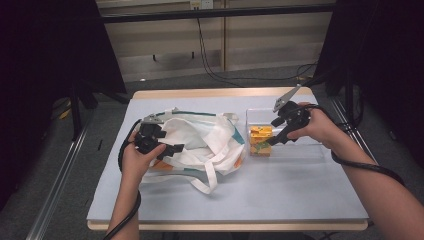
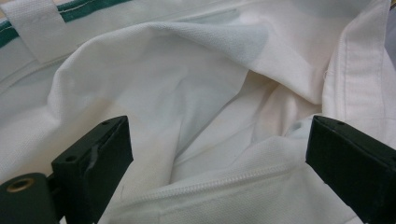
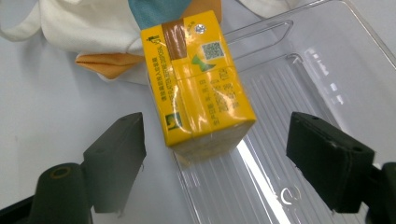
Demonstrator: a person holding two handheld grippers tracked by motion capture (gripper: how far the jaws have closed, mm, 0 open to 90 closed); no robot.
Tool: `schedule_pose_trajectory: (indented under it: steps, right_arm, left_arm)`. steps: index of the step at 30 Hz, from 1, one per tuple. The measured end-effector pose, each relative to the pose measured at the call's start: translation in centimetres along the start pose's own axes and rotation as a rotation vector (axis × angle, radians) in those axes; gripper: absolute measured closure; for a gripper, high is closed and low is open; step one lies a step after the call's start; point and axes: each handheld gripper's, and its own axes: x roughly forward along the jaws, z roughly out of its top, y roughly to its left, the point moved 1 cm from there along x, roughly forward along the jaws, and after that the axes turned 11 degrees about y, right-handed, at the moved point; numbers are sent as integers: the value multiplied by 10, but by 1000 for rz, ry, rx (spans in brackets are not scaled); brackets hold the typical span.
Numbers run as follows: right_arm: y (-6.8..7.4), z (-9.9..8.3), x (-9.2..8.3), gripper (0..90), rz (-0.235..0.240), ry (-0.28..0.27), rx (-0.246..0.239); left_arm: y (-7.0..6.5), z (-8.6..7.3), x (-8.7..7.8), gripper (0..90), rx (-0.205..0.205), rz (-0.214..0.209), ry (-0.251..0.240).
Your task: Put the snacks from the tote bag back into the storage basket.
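the right tool (image 3: 212,154) has its jaws spread wide, and a yellow carton (image 3: 201,84) sits between them, just ahead of the tips, with clear gaps to either jaw so neither touches it. the carton stands at the near end of a clear tray (image 3: 327,70), its base on the ribbed floor of the tray, its printed face turned up toward the tool. past the carton, beyond the tray's end, lies the edge of a white bag (image 3: 79,23) with a teal patch and an orange fold resting on the pale surface (image 3: 46,116). in the high view the right tool (image 1: 280,131) is angled down over the tray (image 1: 300,145) with the carton (image 1: 260,140) just beneath it. the left tool (image 2: 219,168) also has its jaws spread, with white cloth of the bag (image 2: 187,84) bunched between and ahead of them; a stitched hem runs just under the tips, and farther off a green-trimmed rim with a strap crosses the top. from above the left tool (image 1: 167,145) rests on the bag (image 1: 205,137), which lies just beside the tray on the surface (image 1: 280,195).
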Motion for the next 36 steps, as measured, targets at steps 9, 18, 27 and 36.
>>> schedule_pose_trajectory:
  steps: [9,18,27,36]
  right_arm:
    - [6,-13,-9,151,-23,1,41]
    - [15,-25,-12,133,-46,11,48]
    - [22,-36,-15,128,-71,6,54]
    - [32,-47,-16,109,-87,-1,69]
  left_arm:
    - [0,1,0,72,9,-9,0]
    - [-2,1,1,71,11,-3,4]
    - [-3,3,2,71,11,-5,5]
    - [-4,3,1,71,16,-9,-1]
